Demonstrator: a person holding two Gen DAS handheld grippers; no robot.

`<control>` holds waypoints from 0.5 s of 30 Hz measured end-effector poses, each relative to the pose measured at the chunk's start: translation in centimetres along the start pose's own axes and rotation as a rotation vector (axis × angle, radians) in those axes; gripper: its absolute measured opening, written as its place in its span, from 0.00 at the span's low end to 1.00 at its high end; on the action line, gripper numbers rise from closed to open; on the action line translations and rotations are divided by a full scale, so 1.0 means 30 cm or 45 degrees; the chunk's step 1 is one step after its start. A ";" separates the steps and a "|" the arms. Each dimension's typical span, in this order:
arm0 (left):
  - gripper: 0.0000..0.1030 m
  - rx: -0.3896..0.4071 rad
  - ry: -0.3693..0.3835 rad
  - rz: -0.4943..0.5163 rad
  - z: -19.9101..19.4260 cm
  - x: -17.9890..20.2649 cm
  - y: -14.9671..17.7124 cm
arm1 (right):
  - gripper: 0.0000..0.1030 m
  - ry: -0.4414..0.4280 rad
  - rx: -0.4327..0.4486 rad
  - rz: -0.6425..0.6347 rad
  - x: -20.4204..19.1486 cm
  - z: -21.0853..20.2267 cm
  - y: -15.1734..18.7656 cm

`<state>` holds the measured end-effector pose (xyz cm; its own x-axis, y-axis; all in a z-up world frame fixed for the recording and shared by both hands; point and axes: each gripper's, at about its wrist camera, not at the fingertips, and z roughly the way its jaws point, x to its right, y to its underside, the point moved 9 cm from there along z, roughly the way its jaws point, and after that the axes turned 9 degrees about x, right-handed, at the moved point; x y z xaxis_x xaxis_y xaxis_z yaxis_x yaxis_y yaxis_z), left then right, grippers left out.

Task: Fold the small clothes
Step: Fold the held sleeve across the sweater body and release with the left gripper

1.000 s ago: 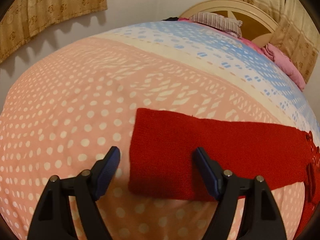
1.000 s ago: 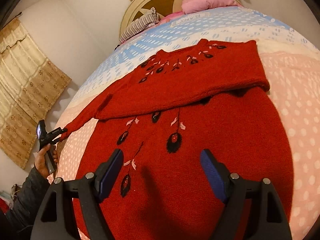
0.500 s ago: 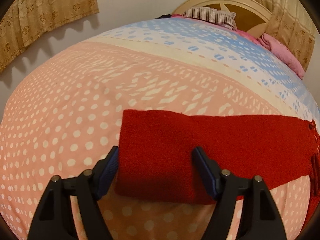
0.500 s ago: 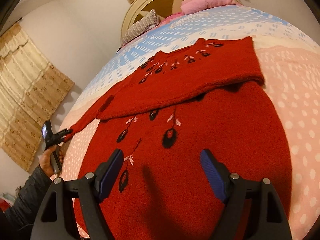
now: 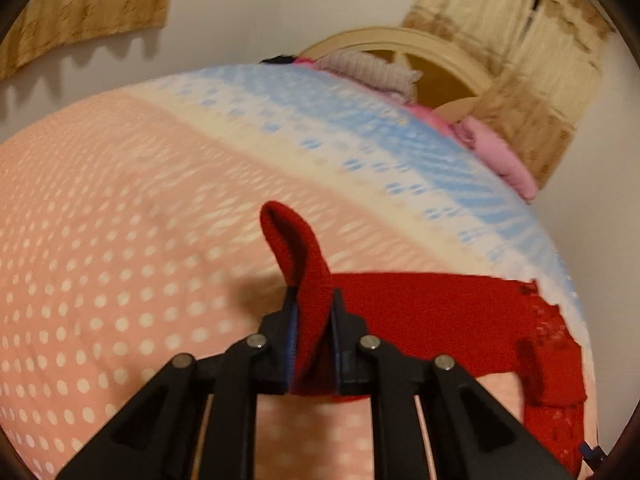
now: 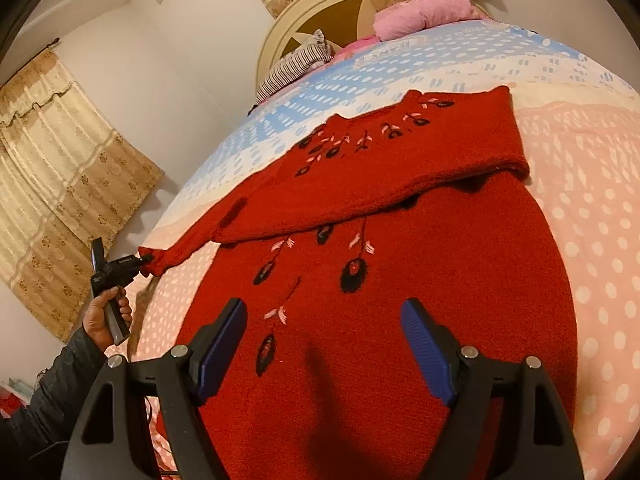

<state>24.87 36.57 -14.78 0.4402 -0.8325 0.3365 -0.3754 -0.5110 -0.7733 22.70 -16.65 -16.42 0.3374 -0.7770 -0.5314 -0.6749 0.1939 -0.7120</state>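
A red knitted sweater (image 6: 420, 272) with black and pink embroidery lies flat on the bed, one sleeve folded across its chest (image 6: 420, 152). Its other sleeve (image 5: 298, 248) stretches out sideways. My left gripper (image 5: 313, 300) is closing on that sleeve's cuff, which is pinched between the pads and curls up above them, lifted off the bedspread. In the right wrist view the left gripper (image 6: 142, 259) is at the far left, held by a hand (image 6: 106, 316), gripping the sleeve end. My right gripper (image 6: 322, 306) hovers open over the sweater's lower body, nothing between its fingers.
The bed carries a pink, cream and blue dotted bedspread (image 5: 120, 220). A striped pillow (image 6: 296, 64) and pink bedding (image 6: 424, 16) lie against the round wooden headboard (image 6: 320, 12). Beige curtains (image 6: 60, 184) hang on the wall left of the bed.
The left gripper's jaws went from wide open around the flat sleeve end to pinched on it, and rose, pulling the cuff up off the bed. The right gripper stayed open over the sweater.
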 end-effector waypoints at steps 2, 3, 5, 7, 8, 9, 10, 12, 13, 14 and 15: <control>0.14 0.027 0.048 0.011 -0.031 0.067 -0.038 | 0.77 -0.016 0.013 0.012 -0.004 -0.009 -0.003; 0.14 0.036 0.080 0.009 -0.044 0.103 -0.055 | 0.78 -0.019 0.019 0.016 -0.005 -0.016 -0.003; 0.14 0.054 0.151 -0.002 -0.079 0.195 -0.091 | 0.78 -0.024 0.030 0.023 -0.005 -0.027 -0.003; 0.14 0.076 0.219 0.011 -0.113 0.291 -0.118 | 0.78 -0.028 0.037 0.028 -0.003 -0.041 -0.002; 0.14 0.087 0.256 0.024 -0.133 0.353 -0.132 | 0.78 -0.031 0.041 0.027 -0.003 -0.047 -0.004; 0.14 0.098 0.284 0.030 -0.146 0.401 -0.146 | 0.78 -0.033 0.048 0.022 -0.002 -0.055 -0.010; 0.14 0.110 0.323 0.028 -0.164 0.454 -0.160 | 0.78 -0.031 0.056 0.018 -0.001 -0.063 -0.016; 0.14 0.125 0.401 0.011 -0.197 0.570 -0.194 | 0.78 -0.032 0.078 0.026 0.003 -0.077 -0.030; 0.14 0.128 0.424 0.003 -0.211 0.595 -0.204 | 0.78 -0.039 0.091 0.038 0.005 -0.087 -0.038; 0.13 0.132 0.458 -0.007 -0.221 0.651 -0.219 | 0.78 -0.044 0.104 0.047 0.007 -0.096 -0.045; 0.12 0.134 0.487 -0.013 -0.228 0.693 -0.230 | 0.78 -0.047 0.113 0.052 0.008 -0.105 -0.048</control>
<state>31.03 21.32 1.24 0.1003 -0.8571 0.5053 -0.2782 -0.5118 -0.8128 21.70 -18.99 -14.06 0.3359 -0.7450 -0.5763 -0.6282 0.2787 -0.7264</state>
